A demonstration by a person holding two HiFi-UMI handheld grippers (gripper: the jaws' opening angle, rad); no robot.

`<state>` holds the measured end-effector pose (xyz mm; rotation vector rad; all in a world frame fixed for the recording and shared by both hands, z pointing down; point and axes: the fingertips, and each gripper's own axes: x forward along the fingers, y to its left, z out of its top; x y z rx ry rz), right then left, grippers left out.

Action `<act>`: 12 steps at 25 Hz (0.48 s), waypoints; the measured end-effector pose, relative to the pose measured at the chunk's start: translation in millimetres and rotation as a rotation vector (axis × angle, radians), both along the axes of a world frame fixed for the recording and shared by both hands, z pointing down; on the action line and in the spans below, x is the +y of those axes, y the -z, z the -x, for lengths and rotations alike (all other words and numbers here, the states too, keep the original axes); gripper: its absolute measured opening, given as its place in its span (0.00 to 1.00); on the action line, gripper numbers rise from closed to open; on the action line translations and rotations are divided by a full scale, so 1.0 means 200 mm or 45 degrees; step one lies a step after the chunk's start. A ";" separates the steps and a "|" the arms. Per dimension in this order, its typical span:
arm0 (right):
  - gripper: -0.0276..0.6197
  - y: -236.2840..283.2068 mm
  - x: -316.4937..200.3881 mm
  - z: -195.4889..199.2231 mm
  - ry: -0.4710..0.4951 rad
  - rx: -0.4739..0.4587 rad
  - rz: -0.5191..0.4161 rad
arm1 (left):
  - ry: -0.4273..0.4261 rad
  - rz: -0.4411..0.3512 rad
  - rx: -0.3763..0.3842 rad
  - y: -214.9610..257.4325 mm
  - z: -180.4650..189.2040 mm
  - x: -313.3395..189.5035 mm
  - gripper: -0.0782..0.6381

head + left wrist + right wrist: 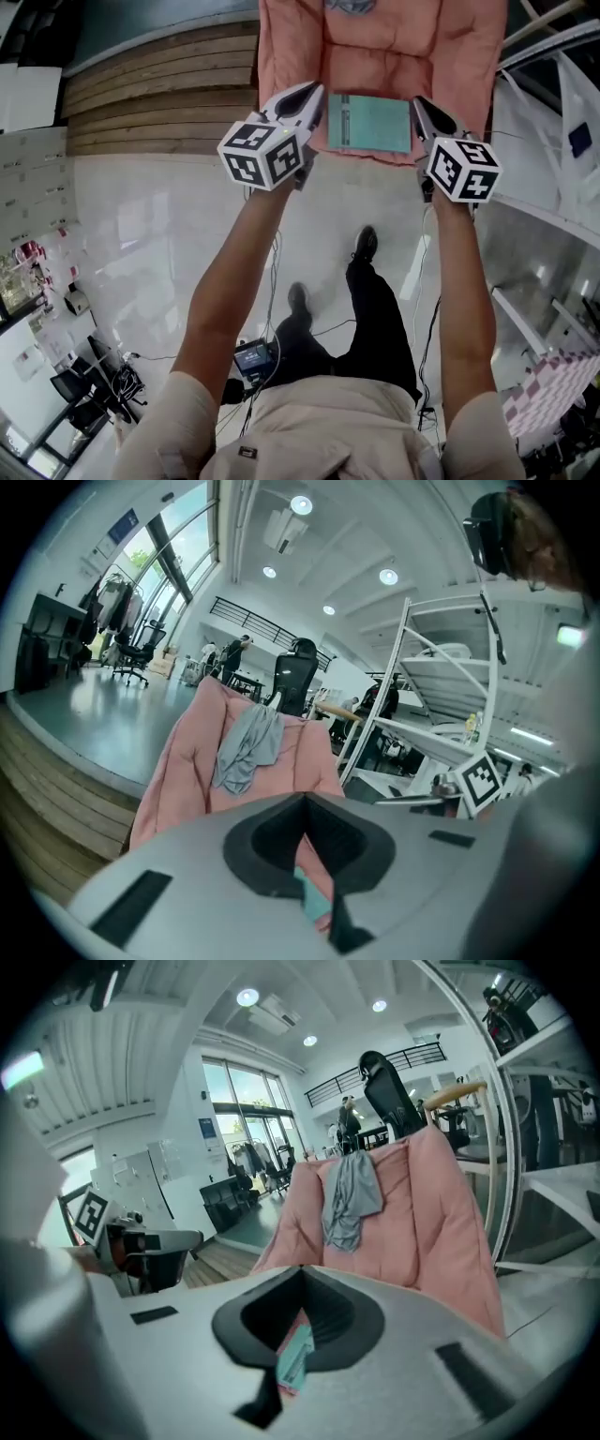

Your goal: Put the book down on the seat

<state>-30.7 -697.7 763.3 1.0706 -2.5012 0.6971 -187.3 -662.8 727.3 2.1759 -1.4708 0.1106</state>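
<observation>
1. A pink cushioned seat (384, 42) stands at the far edge of a glossy white floor (141, 234). Wooden steps (159, 94) run to its left and a white metal rack (548, 202) is close on its right. The floor in front of the seat is open apart from cables near the person's feet.

2. The teal book (370, 123) lies flat on the seat cushion, close to its front edge. A strip of pink shows on both sides of it and behind it. A grey cloth (248, 747) hangs over the seat's backrest, well above the book.

3. The person stands facing the seat with both bare forearms stretched forward and roughly parallel. The left forearm (234, 281) angles slightly inward and the right forearm (459, 291) runs nearly straight.

4. The left gripper (315, 91) sits just beside the book's left edge, tips pointing at the seat. In the left gripper view its jaws are closed tip to tip. A sliver of the teal cover and pink cushion shows through the slot below the tips.

5. The right gripper (418, 101) sits just beside the book's right edge. In the right gripper view its jaws are likewise drawn together. The book appears edge-on through the slot beneath them, lying on the cushion rather than pinched.
</observation>
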 end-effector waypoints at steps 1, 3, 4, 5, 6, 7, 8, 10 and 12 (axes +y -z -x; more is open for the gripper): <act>0.03 0.09 0.03 0.00 0.004 -0.013 -0.022 | -0.011 -0.013 -0.002 0.07 -0.01 0.02 0.12; 0.03 0.27 0.09 0.01 0.018 -0.038 -0.064 | -0.028 -0.036 -0.010 0.22 0.00 0.07 0.12; 0.03 0.35 0.12 0.04 0.028 -0.049 -0.085 | -0.034 -0.046 -0.012 0.30 0.02 0.10 0.12; 0.03 0.44 0.15 0.07 0.039 -0.058 -0.107 | -0.038 -0.059 -0.013 0.37 0.04 0.13 0.12; 0.03 0.53 0.18 0.10 0.051 -0.066 -0.129 | -0.042 -0.072 -0.013 0.45 0.06 0.17 0.12; 0.03 0.62 0.22 0.12 0.062 -0.075 -0.151 | -0.046 -0.086 -0.013 0.52 0.08 0.21 0.12; 0.03 0.71 0.26 0.14 0.069 -0.085 -0.173 | -0.051 -0.103 -0.013 0.60 0.10 0.25 0.12; 0.03 0.91 0.36 0.16 0.082 -0.104 -0.226 | -0.066 -0.141 -0.013 0.77 0.11 0.34 0.12; 0.03 1.09 0.47 0.19 0.108 -0.116 -0.280 | -0.075 -0.184 -0.014 0.93 0.13 0.44 0.12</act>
